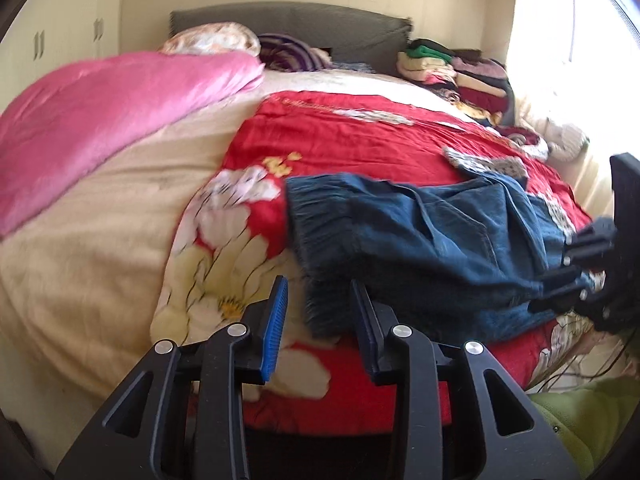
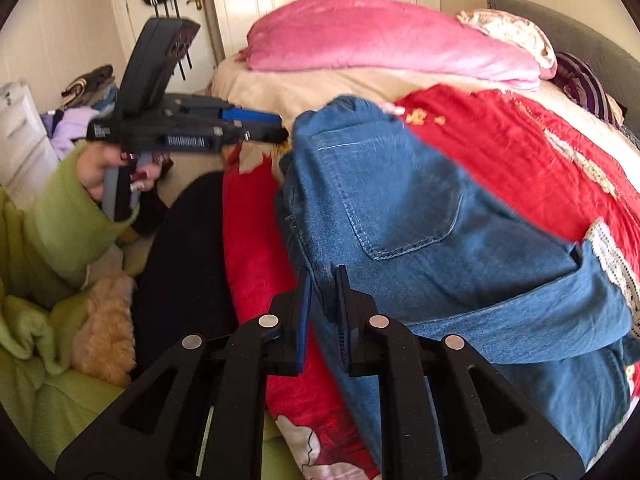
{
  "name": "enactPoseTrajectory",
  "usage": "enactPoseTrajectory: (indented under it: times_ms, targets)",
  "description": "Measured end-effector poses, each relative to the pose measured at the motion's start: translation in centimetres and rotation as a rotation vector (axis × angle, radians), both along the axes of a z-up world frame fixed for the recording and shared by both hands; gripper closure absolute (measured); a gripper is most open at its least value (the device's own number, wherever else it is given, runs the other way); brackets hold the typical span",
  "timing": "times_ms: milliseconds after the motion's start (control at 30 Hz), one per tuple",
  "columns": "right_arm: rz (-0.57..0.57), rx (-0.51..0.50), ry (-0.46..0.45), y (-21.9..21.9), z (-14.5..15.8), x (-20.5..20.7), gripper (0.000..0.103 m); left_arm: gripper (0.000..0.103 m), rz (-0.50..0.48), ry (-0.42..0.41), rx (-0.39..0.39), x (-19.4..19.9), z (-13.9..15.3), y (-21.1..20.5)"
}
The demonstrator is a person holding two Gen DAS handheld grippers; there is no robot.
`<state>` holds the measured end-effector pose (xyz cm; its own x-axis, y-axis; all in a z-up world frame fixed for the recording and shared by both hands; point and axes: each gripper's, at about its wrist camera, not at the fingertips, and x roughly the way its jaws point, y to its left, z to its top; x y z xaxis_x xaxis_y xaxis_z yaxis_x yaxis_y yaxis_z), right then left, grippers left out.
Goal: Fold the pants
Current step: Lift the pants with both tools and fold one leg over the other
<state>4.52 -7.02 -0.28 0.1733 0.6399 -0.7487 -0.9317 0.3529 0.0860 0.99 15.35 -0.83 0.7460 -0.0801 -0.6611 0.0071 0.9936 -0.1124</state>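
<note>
Blue jeans (image 1: 420,240) lie bunched on a red flowered quilt (image 1: 340,140) near the bed's front edge; their back pocket (image 2: 400,208) faces up. My left gripper (image 1: 320,292) stands open at the fringed hem, with the hem's corner in the gap and its left pad clear of the cloth. From the right wrist view, the left gripper (image 2: 282,126) sits at the jeans' far left end. My right gripper (image 2: 322,276) is shut on a fold of the jeans (image 2: 400,208) at their near edge. It shows at the right as the right gripper (image 1: 546,290).
A pink blanket (image 1: 100,112) is heaped on the bed's far left over a cream cover (image 1: 100,240). Folded clothes (image 1: 440,68) are stacked by the grey headboard (image 1: 288,24). A person's green sleeve (image 2: 60,232) and dark leg (image 2: 184,260) are by the bed's edge.
</note>
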Motion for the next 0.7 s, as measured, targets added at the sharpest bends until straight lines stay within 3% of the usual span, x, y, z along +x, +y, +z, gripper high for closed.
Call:
enactPoseTrajectory:
  times_ms: [167, 333, 467, 600, 700]
  targets:
    - [0.000, -0.025, 0.022, 0.0, -1.1, -0.4, 0.096, 0.071, 0.040, -0.029, -0.043, -1.1, 0.7, 1.2]
    - [0.023, -0.044, 0.023, -0.4, -1.6, -0.9, 0.096, 0.071, 0.018, -0.067, -0.048, -1.1, 2.3, 0.0]
    - [0.056, -0.037, 0.051, -0.7, -2.4, -1.7, 0.096, 0.055, 0.009, -0.067, -0.088, 0.2, 2.5, -1.1]
    - [0.078, -0.071, 0.057, -0.1, -3.6, -2.8, 0.096, 0.049, 0.056, 0.008, -0.051, 1.8, 0.9, -1.9]
    - [0.063, -0.029, 0.055, -0.5, -2.6, -2.7, 0.092, 0.047, 0.080, 0.067, -0.083, 2.3, -0.8, -1.3]
